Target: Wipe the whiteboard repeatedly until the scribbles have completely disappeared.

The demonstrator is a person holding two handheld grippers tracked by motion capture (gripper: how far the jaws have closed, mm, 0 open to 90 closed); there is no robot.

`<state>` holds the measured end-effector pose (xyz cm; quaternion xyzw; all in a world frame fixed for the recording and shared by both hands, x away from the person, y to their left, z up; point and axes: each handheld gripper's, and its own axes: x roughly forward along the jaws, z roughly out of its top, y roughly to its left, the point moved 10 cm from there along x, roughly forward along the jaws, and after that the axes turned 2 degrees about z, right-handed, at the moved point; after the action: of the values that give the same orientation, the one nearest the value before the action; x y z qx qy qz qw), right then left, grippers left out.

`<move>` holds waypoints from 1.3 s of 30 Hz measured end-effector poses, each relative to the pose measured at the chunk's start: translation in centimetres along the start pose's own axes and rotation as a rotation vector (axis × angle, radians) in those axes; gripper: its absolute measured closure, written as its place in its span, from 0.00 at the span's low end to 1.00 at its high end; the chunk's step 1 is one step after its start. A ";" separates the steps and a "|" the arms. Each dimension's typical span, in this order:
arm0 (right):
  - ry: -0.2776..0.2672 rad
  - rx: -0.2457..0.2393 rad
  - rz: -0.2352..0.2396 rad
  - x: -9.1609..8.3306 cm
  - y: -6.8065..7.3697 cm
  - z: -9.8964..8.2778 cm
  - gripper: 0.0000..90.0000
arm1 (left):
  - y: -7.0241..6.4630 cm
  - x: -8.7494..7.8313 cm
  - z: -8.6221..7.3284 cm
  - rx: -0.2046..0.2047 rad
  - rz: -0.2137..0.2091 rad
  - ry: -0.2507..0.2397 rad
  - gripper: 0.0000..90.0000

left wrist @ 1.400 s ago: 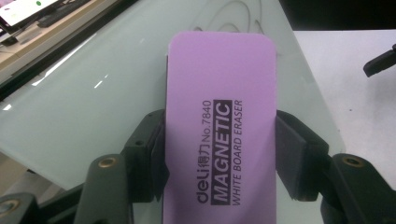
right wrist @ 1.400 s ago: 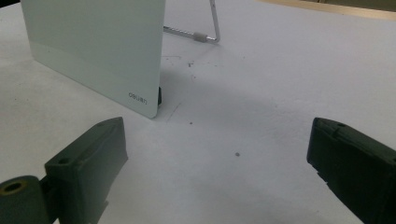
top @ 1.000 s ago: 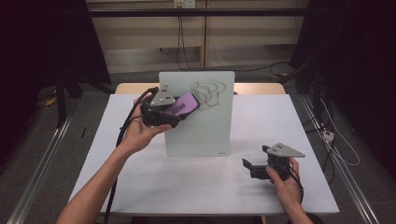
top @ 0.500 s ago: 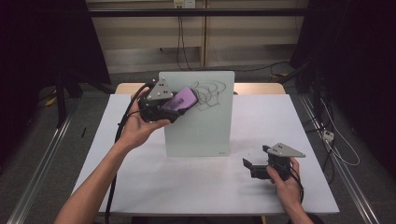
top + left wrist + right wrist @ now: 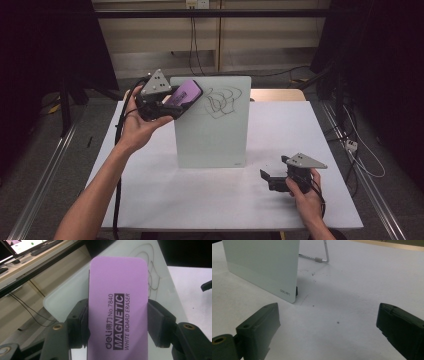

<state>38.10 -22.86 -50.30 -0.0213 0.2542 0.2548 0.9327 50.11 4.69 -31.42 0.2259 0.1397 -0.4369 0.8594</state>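
I have the purple eraser [image 5: 183,93] clamped in my left gripper [image 5: 172,101], raised at the whiteboard's [image 5: 212,135] top left corner, left of the scribble [image 5: 223,101]. Wiping looks next: press flat, sweep right. My right gripper [image 5: 270,179] rests wide open, empty, on the table [image 5: 200,200] near right.

white table [image 5: 150,200], metal rail along the floor [image 5: 45,175]; cables down the back wall [image 5: 192,35], monitor on a desk [image 5: 27,245]

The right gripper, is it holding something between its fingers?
No, in the right gripper view the right gripper is open, with bare white table between its two fingers and nothing held.
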 end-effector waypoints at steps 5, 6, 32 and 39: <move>-0.001 -0.005 0.002 0.0 0.1 0.0 0.06 | -1.3 0.8 -0.7 0.035 -0.008 0.030 0.45; 0.001 -0.006 0.002 0.0 0.1 0.0 0.06 | -1.6 1.0 -0.9 0.037 -0.013 0.034 0.45; 0.001 -0.003 0.000 0.0 0.1 0.0 0.06 | -8.3 4.4 -6.6 0.107 -0.158 0.206 0.45; 0.000 -0.005 -0.001 0.0 0.1 0.0 0.06 | -6.7 3.9 -4.3 0.067 -0.131 0.155 0.45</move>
<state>38.07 -22.71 -50.26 -0.0238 0.2538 0.2552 0.9327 46.74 0.74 -38.58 0.2780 0.2054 -0.4779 0.8075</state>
